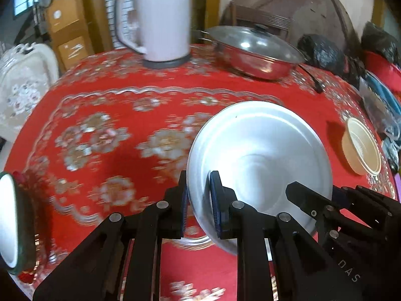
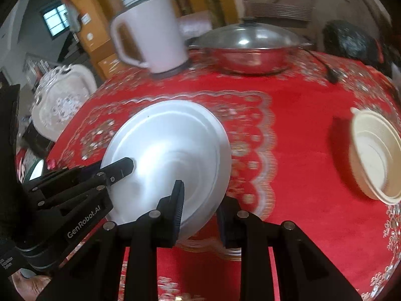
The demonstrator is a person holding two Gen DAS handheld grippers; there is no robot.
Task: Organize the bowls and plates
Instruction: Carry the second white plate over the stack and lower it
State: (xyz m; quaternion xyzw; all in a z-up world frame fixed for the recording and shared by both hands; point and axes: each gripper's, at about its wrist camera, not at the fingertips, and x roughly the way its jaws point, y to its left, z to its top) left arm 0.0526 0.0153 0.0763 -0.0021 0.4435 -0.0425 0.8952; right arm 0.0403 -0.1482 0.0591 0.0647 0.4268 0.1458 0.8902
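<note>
Metal plate point(image 1: 260, 160): left gripper point(image 1: 198, 205) and right gripper point(image 2: 200, 208) are each clamping opposite rims, sharing its weight. Cream bowl point(image 2: 376, 155) is sitting apart on the red tablecloth point(image 2: 288, 125).

— What am I looking at, surface-wise?

— From my feed, the plate point(image 1: 260, 155) looks like brushed metal, a dull satin silver with faint concentric rings. The desk wears a red cloth point(image 1: 120, 115), soft-looking, with a shinier silver floral pattern.

— And at the back?

— I see a pan point(image 2: 248, 55) in polished steel, mirror-bright, under a glossy lid point(image 2: 246, 35). The kettle point(image 1: 160, 20) reads as smooth, matt pale plastic with a grey base.

— The small bowl?

— The cream bowl point(image 2: 376, 155) seems thin ribbed plastic, slightly glossy. My fingers point(image 2: 176, 205) look matt black plastic.
</note>
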